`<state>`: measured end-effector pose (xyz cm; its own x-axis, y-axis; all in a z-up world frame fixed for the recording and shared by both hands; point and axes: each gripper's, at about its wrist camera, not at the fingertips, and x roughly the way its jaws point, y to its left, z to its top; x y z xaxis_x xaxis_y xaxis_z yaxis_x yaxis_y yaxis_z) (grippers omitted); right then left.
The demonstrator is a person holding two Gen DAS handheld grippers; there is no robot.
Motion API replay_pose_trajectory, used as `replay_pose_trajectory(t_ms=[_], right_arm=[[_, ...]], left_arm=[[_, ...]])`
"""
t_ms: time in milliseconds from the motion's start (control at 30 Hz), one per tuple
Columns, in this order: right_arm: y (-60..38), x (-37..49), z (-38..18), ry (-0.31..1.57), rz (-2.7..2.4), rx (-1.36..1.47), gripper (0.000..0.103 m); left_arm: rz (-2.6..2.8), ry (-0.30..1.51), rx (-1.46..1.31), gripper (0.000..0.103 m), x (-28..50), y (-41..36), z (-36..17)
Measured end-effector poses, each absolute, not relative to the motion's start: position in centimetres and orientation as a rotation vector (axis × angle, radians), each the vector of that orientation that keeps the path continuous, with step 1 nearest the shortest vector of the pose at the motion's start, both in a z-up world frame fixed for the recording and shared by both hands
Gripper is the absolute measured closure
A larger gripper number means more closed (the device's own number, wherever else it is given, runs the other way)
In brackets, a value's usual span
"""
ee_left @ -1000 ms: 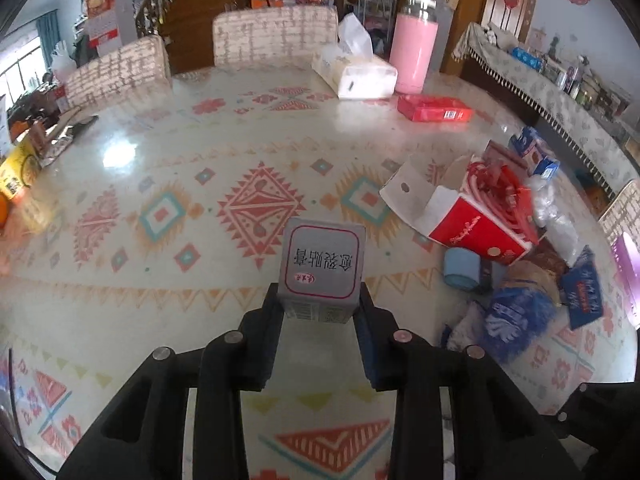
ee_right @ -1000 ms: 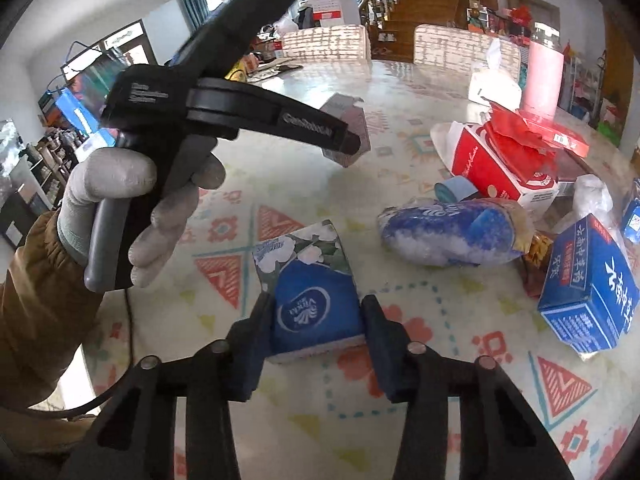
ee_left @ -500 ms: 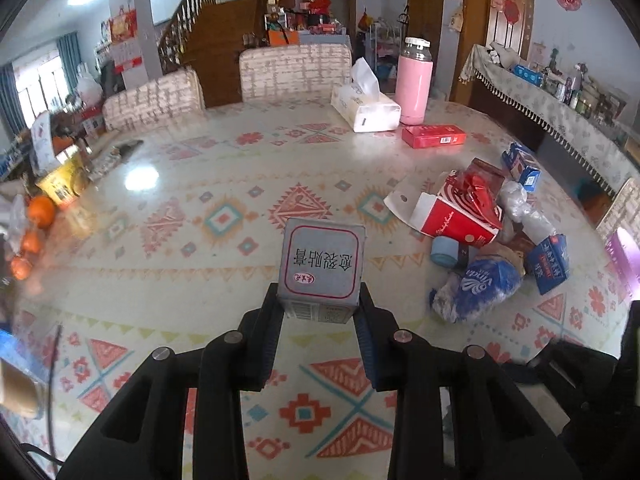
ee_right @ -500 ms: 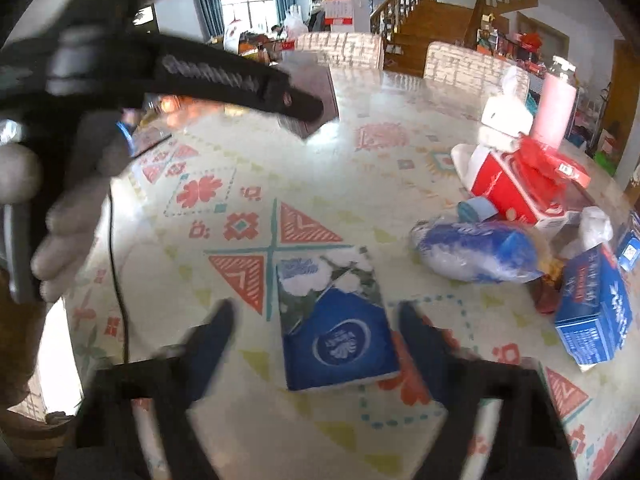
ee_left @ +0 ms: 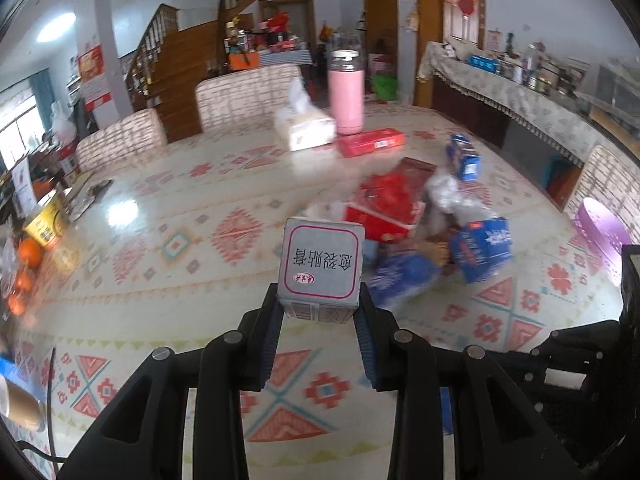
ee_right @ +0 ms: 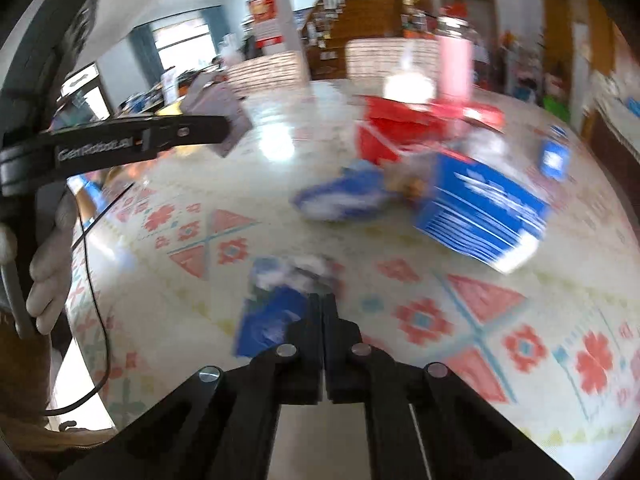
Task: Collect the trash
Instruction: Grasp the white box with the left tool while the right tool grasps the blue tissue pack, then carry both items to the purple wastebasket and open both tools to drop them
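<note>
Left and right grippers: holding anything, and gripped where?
Left gripper clamps the grey box by its lower side faces. Right gripper is shut, empty.

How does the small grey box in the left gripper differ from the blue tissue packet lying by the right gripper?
The grey box is stiff, square-faced and grey with a red-outlined label; the blue tissue packet is soft, flat and blue with white. The box is held up off the table between the left gripper's fingers; the packet lies on the table, ungripped, beside the shut right gripper. Both are small packaging.

Wooden staircase (ee_left: 188,60) behind patterned chairs (ee_left: 248,96); window (ee_left: 16,128) at left (daylight); cloth-covered sideboard (ee_left: 512,92) at right.
</note>
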<state>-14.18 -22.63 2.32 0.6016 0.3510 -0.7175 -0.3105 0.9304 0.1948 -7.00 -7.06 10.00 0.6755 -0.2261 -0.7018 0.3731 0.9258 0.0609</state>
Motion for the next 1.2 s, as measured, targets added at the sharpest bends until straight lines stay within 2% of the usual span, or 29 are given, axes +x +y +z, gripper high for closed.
replay_pose_trajectory(t_ms=[67,100,133,167,200,233,333,433,500,567,667,900,1200], right_arm=[[-24.0,-14.5,2.3,0.845,0.371,0.071,0.1],[-24.6,-14.7,2.3,0.839,0.362,0.082,0.096],[-24.8,-14.7,2.4,0.842,0.368,0.088,0.074],[-24.8,-14.6,2.5,0.848,0.387,0.089,0.038],[-24.6,-14.5,2.7,0.845,0.401,0.085,0.024],[-24.4,-14.5,2.8,0.834,0.411,0.076,0.016],[-22.6,-13.8,3.0,0.843,0.419,0.031,0.017],[-19.5,-13.5,2.4,0.854,0.414,-0.039,0.022],[-17.8,-13.4,1.6,0.869,0.395,-0.1,0.03],[-16.6,-13.2,0.5,0.895,0.361,-0.153,0.047],[-16.6,-13.3,0.7,0.879,0.356,-0.149,0.05],[-20.4,-15.1,2.3,0.832,0.305,-0.058,0.051],[-33.3,-19.4,3.9,0.767,0.066,0.143,0.051]], left_arm=[[-0.346,0.758,0.208,0.069,-7.1,-8.0,10.0],[-0.351,0.758,0.209,0.069,-7.2,-8.3,10.0],[-0.354,0.76,0.21,0.069,-7.3,-8.6,9.9],[-0.353,0.762,0.21,0.069,-7.4,-8.7,9.8],[-0.348,0.767,0.209,0.069,-7.5,-8.8,9.7],[-0.343,0.771,0.207,0.069,-7.6,-8.8,9.5],[-0.3,0.779,0.208,0.069,-7.8,-8.2,9.3],[-0.26,0.784,0.201,0.069,-7.9,-6.9,9.3],[-0.236,0.781,0.194,0.069,-7.9,-5.9,9.4],[-0.224,0.78,0.187,0.069,-8.0,-5.2,9.5],[-0.229,0.778,0.18,0.069,-8.2,-4.9,9.6],[-0.316,0.76,0.195,0.069,-9.3,-7.3,10.1],[-0.504,0.768,0.265,0.069,-10.4,-16.4,10.6]])
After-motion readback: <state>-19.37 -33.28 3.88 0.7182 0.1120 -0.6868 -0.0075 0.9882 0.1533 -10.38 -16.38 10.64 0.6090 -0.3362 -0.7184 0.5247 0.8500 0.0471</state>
